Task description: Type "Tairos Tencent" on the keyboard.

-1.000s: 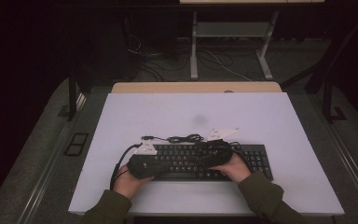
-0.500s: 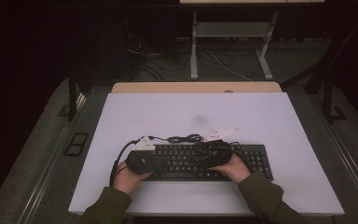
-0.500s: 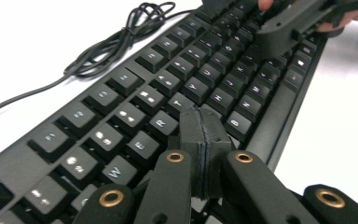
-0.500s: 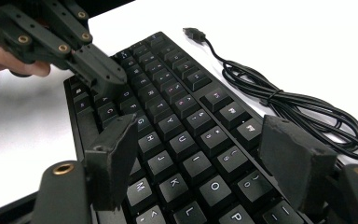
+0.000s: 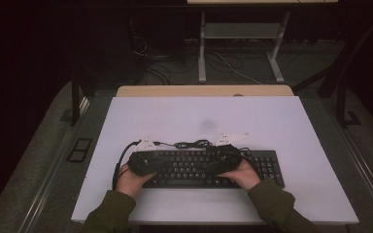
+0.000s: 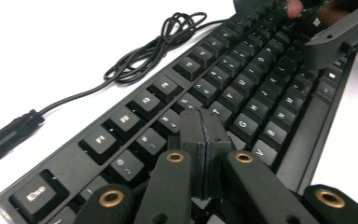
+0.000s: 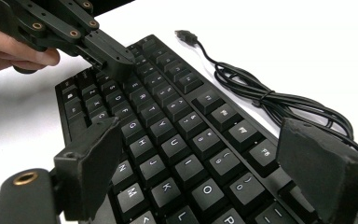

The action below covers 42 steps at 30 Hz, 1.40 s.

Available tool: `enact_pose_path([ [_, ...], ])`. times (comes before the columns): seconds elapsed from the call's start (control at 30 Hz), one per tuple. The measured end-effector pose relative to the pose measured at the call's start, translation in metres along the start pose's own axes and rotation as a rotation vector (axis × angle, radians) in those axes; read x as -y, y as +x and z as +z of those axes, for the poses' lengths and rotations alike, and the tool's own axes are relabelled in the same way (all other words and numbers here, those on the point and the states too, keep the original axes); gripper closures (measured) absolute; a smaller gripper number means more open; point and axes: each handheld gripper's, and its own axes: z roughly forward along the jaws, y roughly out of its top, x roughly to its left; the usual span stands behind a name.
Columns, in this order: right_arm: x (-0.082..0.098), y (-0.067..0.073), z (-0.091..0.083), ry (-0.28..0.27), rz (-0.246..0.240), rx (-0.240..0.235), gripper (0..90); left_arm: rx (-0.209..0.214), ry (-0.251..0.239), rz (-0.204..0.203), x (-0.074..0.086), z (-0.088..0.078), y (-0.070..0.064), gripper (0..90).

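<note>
High view: a black keyboard (image 5: pixel 209 167) lies near the front edge of the white counter (image 5: pixel 272 121), with a person's two hands at its left and right ends. Left tool (image 6: pixel 200 122) hovers over the keyboard's left half, its jaws pressed together with nothing between them, tips just above the letter keys. Right tool (image 7: pixel 200 154) is poised over the keyboard's right-hand letter keys, its jaws having just been opening and now standing wide, with nothing gripped. Behind the keyboard, its black cable (image 5: pixel 189 143) lies coiled on the counter, the USB plug (image 7: pixel 184 35) resting beyond the keyboard's far left corner.
</note>
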Motion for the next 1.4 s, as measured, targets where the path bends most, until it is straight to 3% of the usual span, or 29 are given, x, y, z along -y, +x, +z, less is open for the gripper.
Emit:
enact_pose_path([
  [0.1,0.0,0.0,0.0,0.004,-0.005,0.0,14.2,-0.003,-0.004,-0.013,0.0,0.002,0.001,88.9],
  [0.87,0.0,0.0,0.001,0.01,-0.008,-0.004,14.4,0.003,0.039,0.006,0.002,0.011,0.001,88.9],
  [1.4,0.0,0.0,0.001,0.012,-0.009,-0.006,14.4,0.006,0.01,-0.015,0.001,0.007,0.001,88.9],
])
